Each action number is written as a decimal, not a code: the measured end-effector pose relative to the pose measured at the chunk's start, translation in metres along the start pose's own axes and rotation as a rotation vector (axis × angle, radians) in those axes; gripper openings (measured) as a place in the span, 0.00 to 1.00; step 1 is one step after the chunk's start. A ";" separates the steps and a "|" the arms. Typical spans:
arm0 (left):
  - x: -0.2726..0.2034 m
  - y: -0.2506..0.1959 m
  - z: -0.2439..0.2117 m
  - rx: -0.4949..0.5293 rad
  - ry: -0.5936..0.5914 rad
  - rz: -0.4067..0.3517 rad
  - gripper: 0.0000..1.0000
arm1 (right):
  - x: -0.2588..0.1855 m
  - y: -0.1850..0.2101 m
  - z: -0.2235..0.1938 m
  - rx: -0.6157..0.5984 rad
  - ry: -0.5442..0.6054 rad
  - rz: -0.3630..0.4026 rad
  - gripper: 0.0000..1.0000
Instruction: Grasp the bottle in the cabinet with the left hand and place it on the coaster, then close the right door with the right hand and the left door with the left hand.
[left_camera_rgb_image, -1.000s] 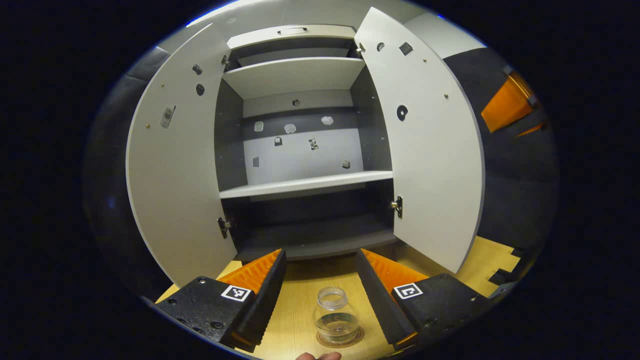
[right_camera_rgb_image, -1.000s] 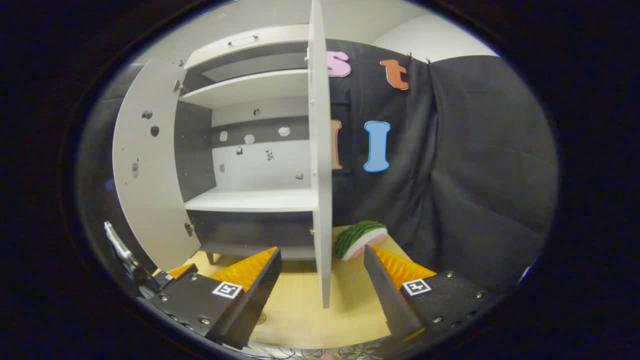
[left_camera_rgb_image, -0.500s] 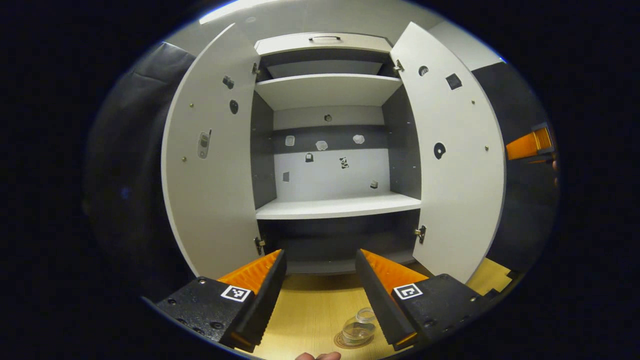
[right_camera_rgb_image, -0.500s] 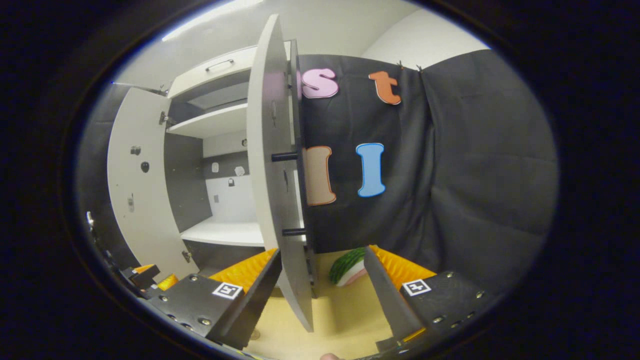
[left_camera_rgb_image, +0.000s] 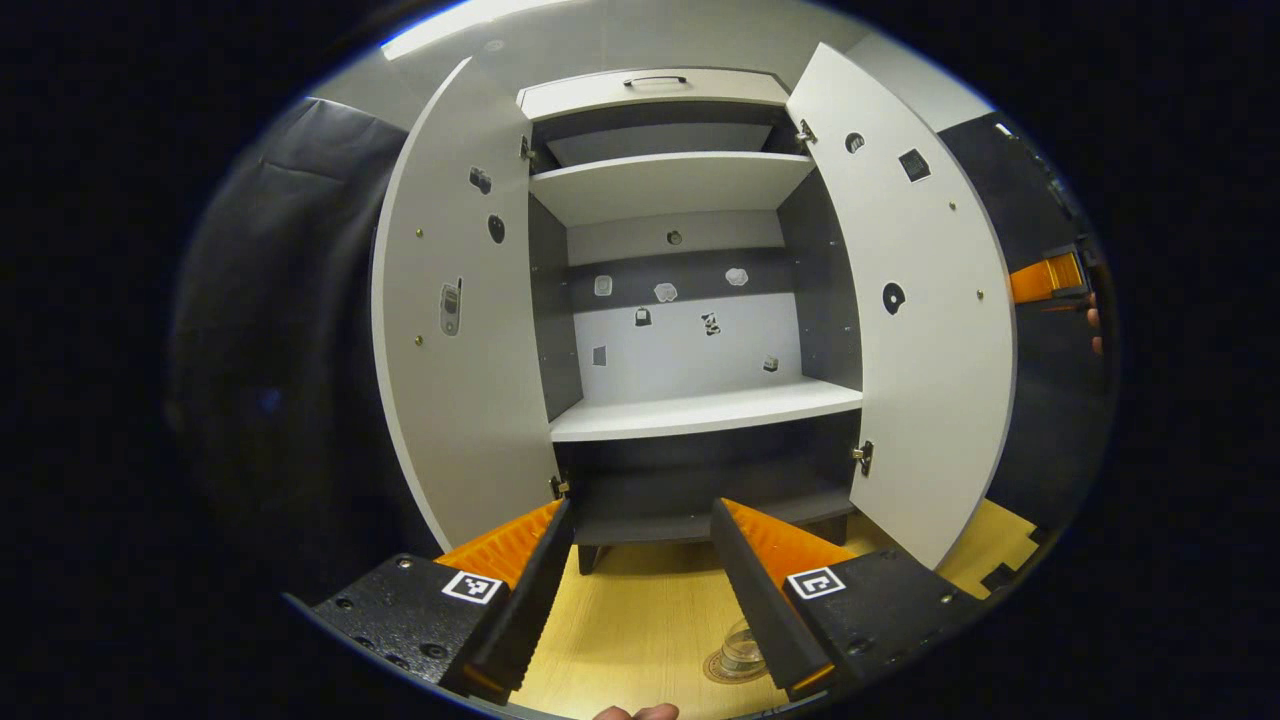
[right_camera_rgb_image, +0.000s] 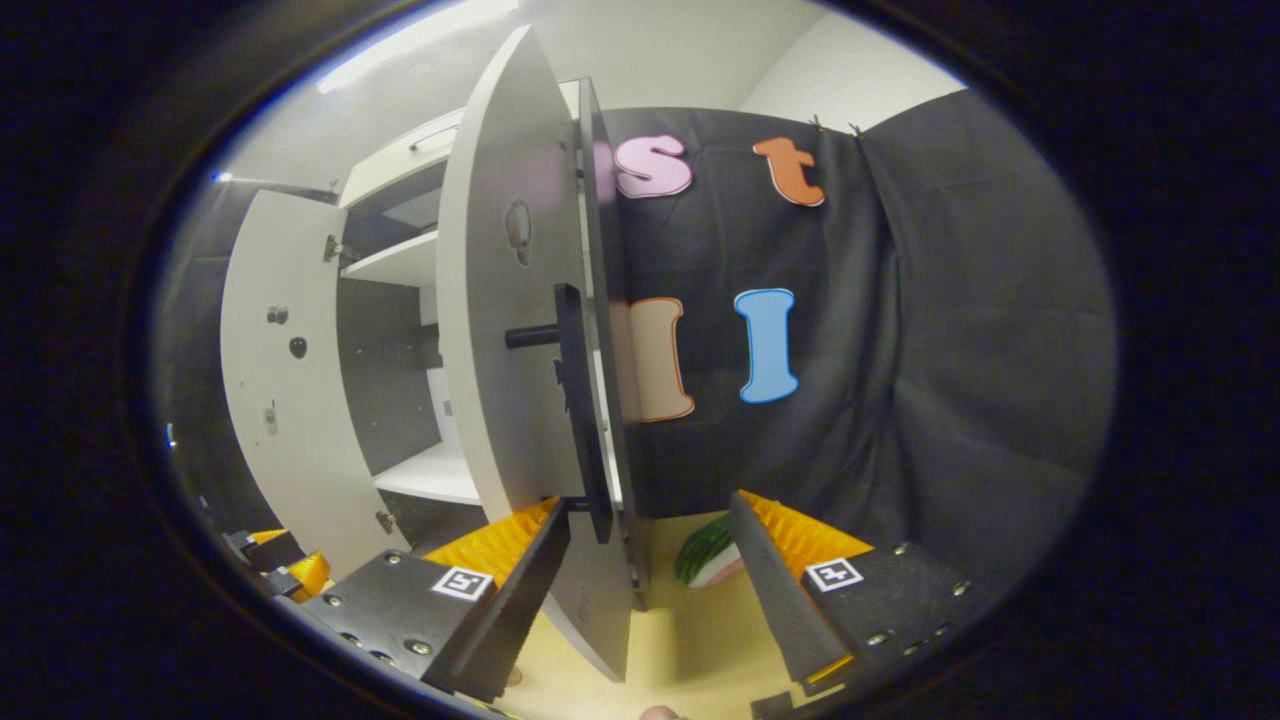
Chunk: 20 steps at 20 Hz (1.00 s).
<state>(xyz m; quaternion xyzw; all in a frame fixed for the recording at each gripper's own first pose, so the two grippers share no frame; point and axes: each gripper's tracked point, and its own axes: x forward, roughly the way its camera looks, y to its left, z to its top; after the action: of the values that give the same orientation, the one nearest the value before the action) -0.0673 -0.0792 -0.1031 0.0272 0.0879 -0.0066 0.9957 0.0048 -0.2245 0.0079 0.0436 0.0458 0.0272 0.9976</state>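
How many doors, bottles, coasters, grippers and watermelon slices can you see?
Cabinet doors: 2, left door and right door
Bottles: 1
Coasters: 1
Grippers: 2, left gripper and right gripper
Watermelon slices: 1
Total: 7

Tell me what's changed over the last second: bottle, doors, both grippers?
The left gripper has backed away from the bottle, which stays on the coaster. The right gripper has swung round to the outer face of the right door, beside its handle. Both grippers stay open; both doors stay open, left door too.
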 end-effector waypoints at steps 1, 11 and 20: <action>-0.002 -0.001 0.002 0.001 -0.004 -0.002 0.88 | 0.000 0.002 0.001 -0.020 -0.006 0.007 0.98; -0.012 0.019 0.005 -0.017 -0.004 0.030 0.88 | 0.015 0.056 -0.008 0.028 0.004 0.166 0.98; -0.023 0.073 0.008 -0.023 -0.010 0.136 0.88 | 0.034 0.109 -0.011 0.021 -0.007 0.240 0.98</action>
<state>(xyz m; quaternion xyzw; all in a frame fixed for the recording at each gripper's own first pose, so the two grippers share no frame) -0.0871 -0.0068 -0.0879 0.0217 0.0811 0.0619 0.9945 0.0318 -0.1136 0.0037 0.0593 0.0371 0.1460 0.9868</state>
